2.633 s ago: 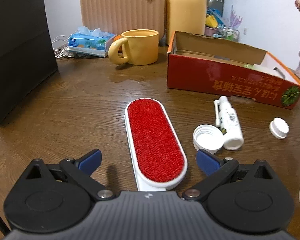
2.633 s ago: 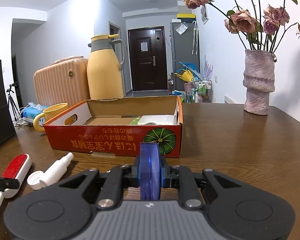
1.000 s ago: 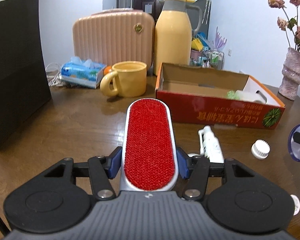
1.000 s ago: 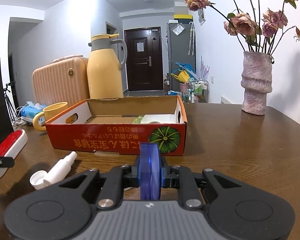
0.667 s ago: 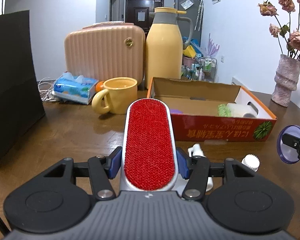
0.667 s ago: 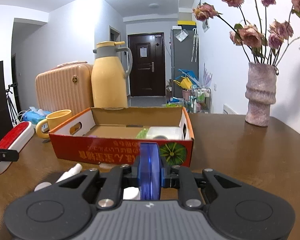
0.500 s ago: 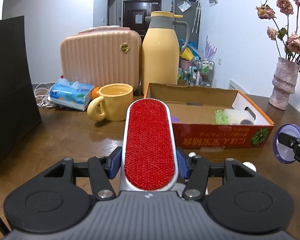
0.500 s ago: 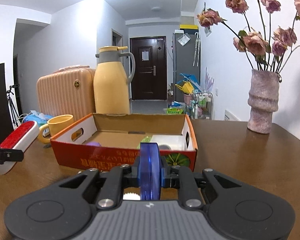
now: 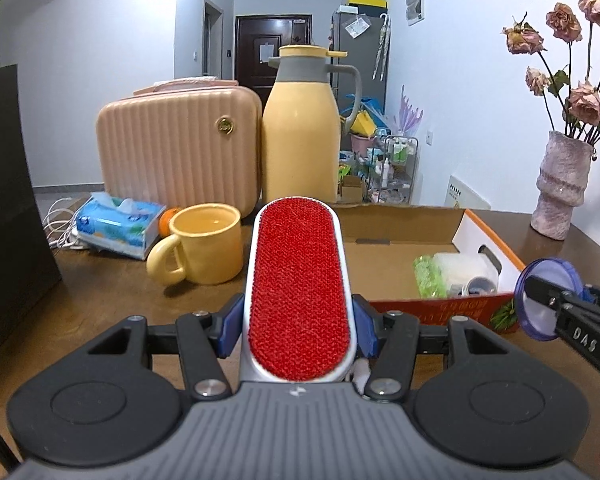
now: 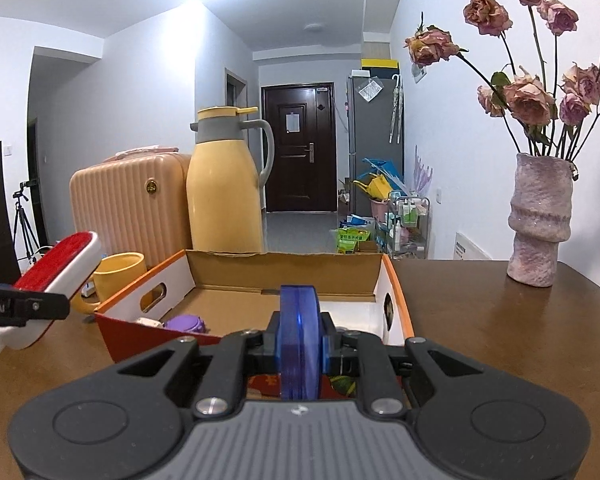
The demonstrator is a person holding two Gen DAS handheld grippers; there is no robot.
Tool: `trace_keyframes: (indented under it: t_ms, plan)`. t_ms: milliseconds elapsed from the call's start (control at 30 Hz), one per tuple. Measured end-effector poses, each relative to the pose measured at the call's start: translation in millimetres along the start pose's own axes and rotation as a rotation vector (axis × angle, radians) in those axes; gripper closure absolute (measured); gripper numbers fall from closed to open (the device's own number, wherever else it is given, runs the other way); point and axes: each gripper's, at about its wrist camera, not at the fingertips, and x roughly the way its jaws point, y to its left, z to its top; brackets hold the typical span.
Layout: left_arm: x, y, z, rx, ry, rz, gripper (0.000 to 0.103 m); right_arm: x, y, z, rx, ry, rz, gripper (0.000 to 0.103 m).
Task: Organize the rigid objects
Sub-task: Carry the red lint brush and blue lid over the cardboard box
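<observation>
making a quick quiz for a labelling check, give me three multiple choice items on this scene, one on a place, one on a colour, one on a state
1. Where does the yellow mug stand?
A. inside the cardboard box
B. on the table, left of the cardboard box
C. on top of the suitcase

2. What colour is the disc in the right claw?
A. blue
B. green
C. white

3. What state is the left claw in?
A. open and empty
B. shut on a bottle
C. shut on the lint brush

Answers:
1. B: the mug sits on the wooden table, left of the cardboard box.
2. A: the disc pinched on edge by the right claw is translucent blue.
3. C: the left claw has both blue pads against the sides of the lint brush, which is held off the table.
</observation>
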Motion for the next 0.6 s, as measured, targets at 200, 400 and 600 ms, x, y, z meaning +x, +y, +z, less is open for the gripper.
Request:
trace_keyframes:
  t_ms: [200,400,600]
  plan:
    - [16,-8,11,0.001,-0.008,-0.007,0.046,14,-1,6,0.001,-0.008,0.001,0.087]
    - [35,-14,23,0.002,-0.011,-0.005,0.046,29,-4,15,0.004,-0.020,0.002,0.087]
    - [54,-19,32,0.003,-0.021,-0.011,0.046,46,-3,22,0.002,-0.029,0.000,0.087]
